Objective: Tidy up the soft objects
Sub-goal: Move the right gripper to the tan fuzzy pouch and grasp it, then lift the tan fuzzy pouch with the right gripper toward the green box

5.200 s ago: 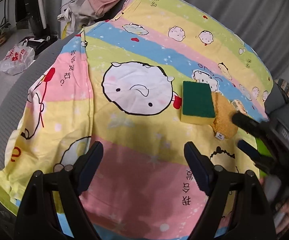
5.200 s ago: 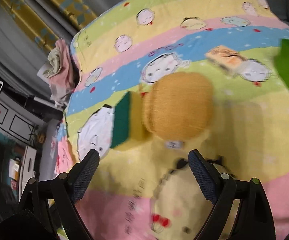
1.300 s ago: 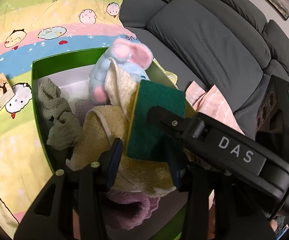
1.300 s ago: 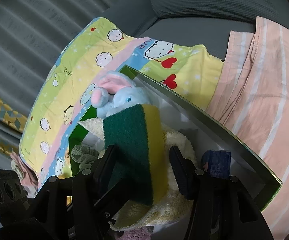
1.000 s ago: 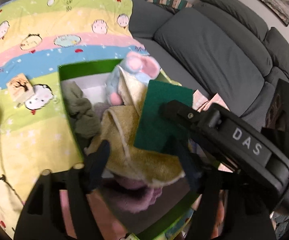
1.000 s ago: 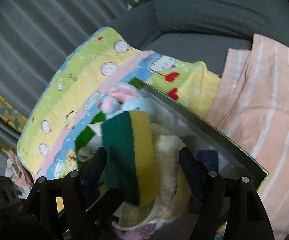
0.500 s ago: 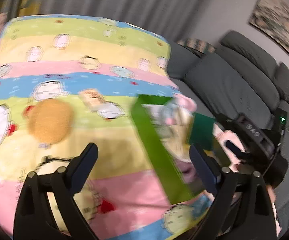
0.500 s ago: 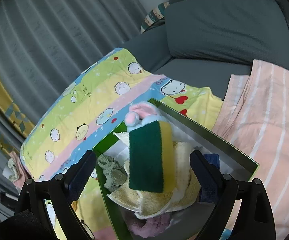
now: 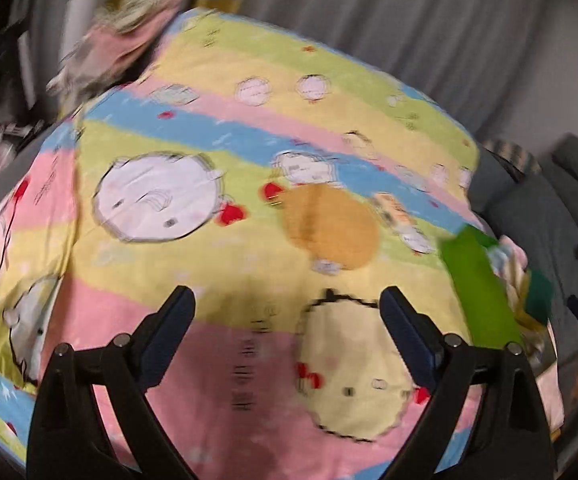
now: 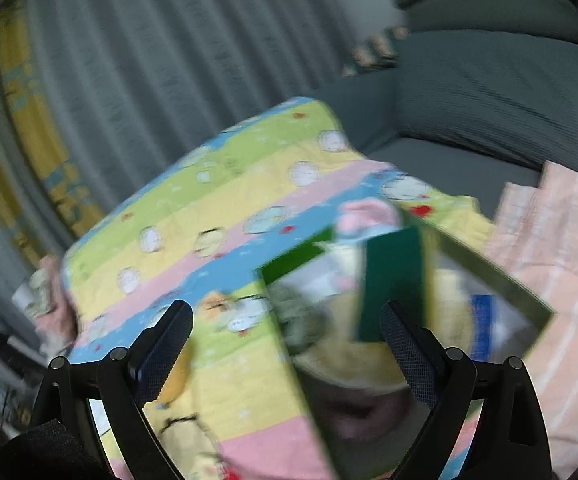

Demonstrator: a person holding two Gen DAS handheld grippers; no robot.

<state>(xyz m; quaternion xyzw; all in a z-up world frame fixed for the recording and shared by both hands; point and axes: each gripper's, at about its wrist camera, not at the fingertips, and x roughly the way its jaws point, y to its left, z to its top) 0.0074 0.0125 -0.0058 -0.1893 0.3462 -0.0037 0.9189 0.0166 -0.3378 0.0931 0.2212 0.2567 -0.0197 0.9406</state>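
Left wrist view, blurred:
- Clothes pile [image 9: 125, 36] lying at upper left, at the blanket's far edge
- Blanket [image 9: 217, 264], striped with cartoon faces, filling the centre
- Left gripper [image 9: 287, 330] standing wide open at lower centre, its jaws having just been opening, nothing between them
- Orange cloth [image 9: 331, 230] lying flat on the blanket, right of centre
- Green box [image 9: 479, 292] sitting at the right edge, sponge's green face [image 9: 539, 294] showing inside

Right wrist view, blurred:
- Curtain [image 10: 149, 72] hanging across upper left
- Right gripper [image 10: 287, 330] standing wide open, having just been opening, gripping nothing
- Box [image 10: 295, 260] sitting right of centre, sponge [image 10: 393, 284] leaning on towels [image 10: 349, 356] inside
- Sofa [image 10: 489, 92] showing at upper right
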